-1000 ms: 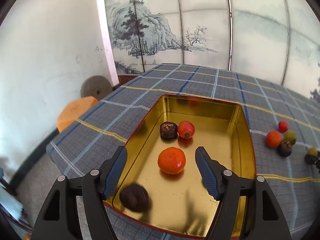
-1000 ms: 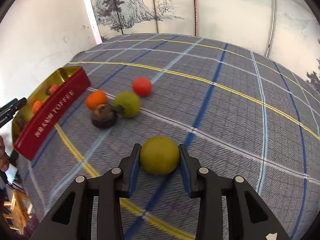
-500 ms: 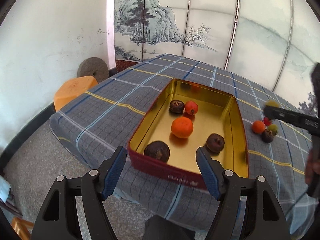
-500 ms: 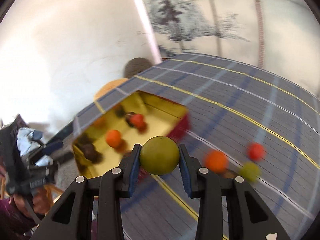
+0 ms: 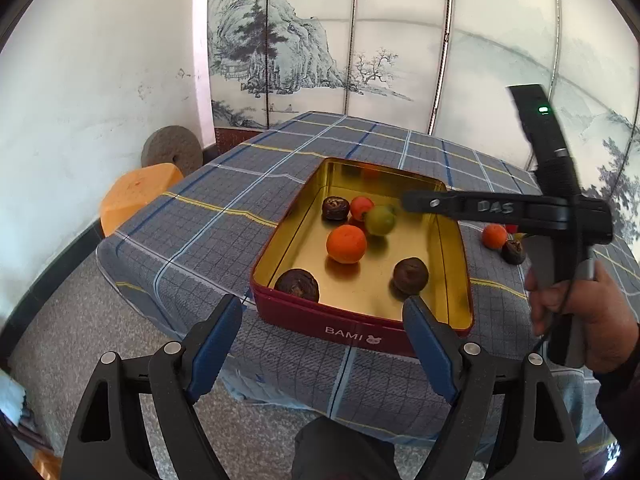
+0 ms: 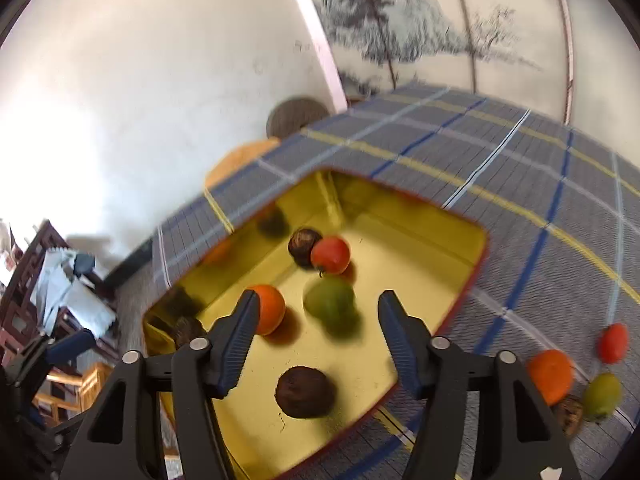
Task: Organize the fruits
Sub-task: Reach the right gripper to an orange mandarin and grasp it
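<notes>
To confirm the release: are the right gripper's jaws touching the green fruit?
Apart. In the right wrist view the right gripper has just opened its jaws, and the green fruit sits blurred in the gold tin with clear gaps beside it.

Green fruit (image 6: 330, 303) between parted tongs (image 6: 318, 330)

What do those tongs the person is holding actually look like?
Each tongs is a black plastic frame with triangular cut-outs and silver screws, ending in two blue ribbed pads. The left tongs and right tongs match. Seen sideways, the right one shows raised "DAS" lettering, a pistol-style handle, a thin cable and a small green light. A dark sleeve covers the wrist.
</notes>
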